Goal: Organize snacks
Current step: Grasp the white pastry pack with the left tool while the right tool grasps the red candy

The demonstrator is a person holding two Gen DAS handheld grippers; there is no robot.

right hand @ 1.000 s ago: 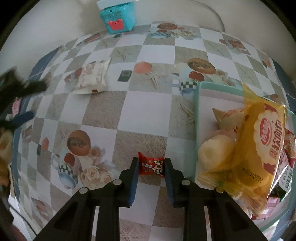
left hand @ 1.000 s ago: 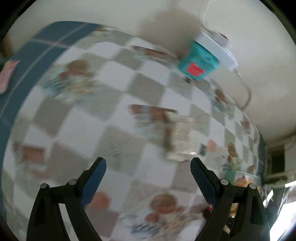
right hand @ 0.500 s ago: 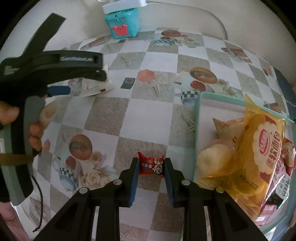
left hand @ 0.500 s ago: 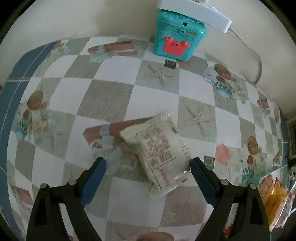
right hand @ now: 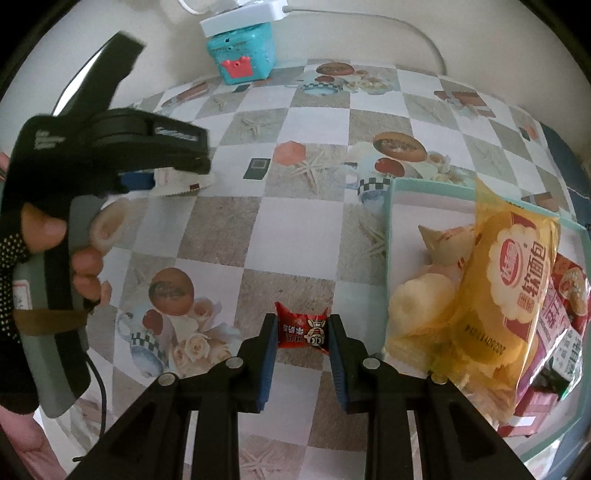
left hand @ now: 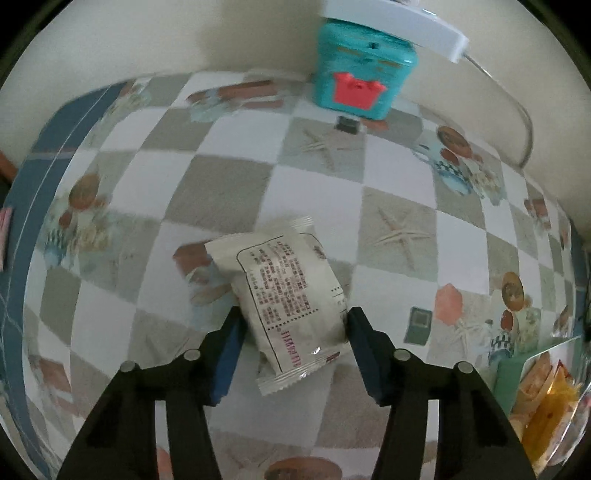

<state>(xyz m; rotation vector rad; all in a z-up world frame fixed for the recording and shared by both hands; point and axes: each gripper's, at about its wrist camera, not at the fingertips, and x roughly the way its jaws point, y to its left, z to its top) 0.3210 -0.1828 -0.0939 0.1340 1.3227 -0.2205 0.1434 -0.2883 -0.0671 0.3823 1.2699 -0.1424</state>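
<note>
A white snack packet (left hand: 291, 291) lies on the checked tablecloth. My left gripper (left hand: 293, 321) points down over it; its jaws are closing and both blue pads touch the packet's sides. In the right wrist view the same packet (right hand: 184, 182) peeks out under that gripper, which a gloved hand (right hand: 85, 258) holds. My right gripper (right hand: 303, 330) is shut on a small red candy (right hand: 301, 328) close to the cloth. Just right of it stands a clear bin with a teal rim (right hand: 388, 240).
The bin holds a yellow bread packet (right hand: 513, 288) and several other snacks. Its corner (left hand: 513, 365) shows low on the right in the left wrist view. A teal toy box (left hand: 362, 77) with a white power strip (right hand: 240, 18) on top stands against the back wall.
My left gripper swung over the white packet and dropped down to it, and its jaws narrowed from wide apart onto the packet's sides. The right gripper and the red candy stayed where they were.
</note>
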